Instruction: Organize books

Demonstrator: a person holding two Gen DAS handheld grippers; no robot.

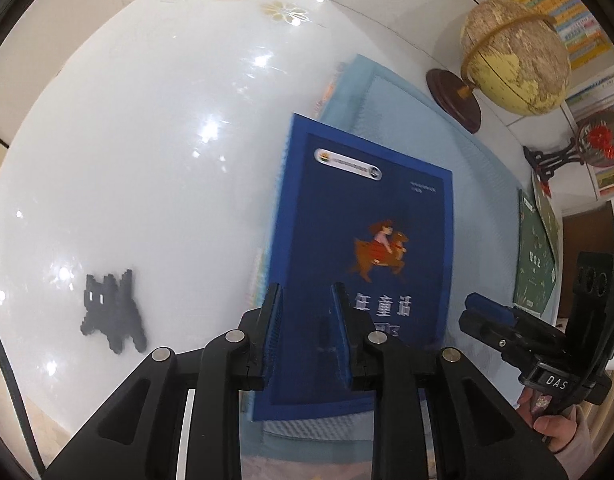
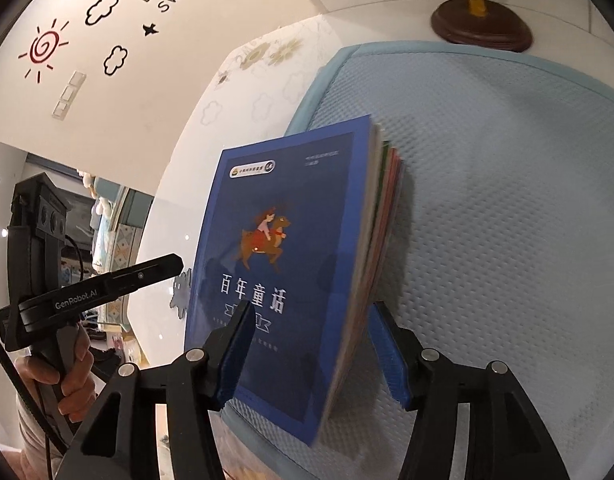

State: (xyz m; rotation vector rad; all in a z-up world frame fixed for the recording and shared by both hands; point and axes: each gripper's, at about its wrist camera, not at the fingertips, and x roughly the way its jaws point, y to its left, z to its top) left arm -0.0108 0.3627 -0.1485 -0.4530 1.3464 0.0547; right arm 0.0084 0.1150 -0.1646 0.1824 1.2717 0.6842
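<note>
A white glossy table (image 1: 127, 140) is spreading out ahead of both grippers, and a light blue textured mat (image 2: 487, 200) is lying on it directly under and beyond the right gripper (image 2: 311, 344). A stack of books (image 2: 383, 216) is resting on the mat, topped by a dark blue storybook (image 2: 275, 240) with a child riding a deer on its cover. The stack is sitting between the right gripper's blue pads (image 2: 387, 356), which are standing apart on either side of its near end without clearly pressing it. The left gripper (image 1: 307, 320) is hovering above the near left part of the same cover, its jaws standing narrow with nothing between them. A globe (image 1: 515, 56) on a dark wooden base is standing beyond the mat, far right of the left gripper. A green book (image 1: 535, 260) is leaning to that gripper's right. A small black pixel-style cat figure (image 1: 111, 312) is lying on the table to its left.
</note>
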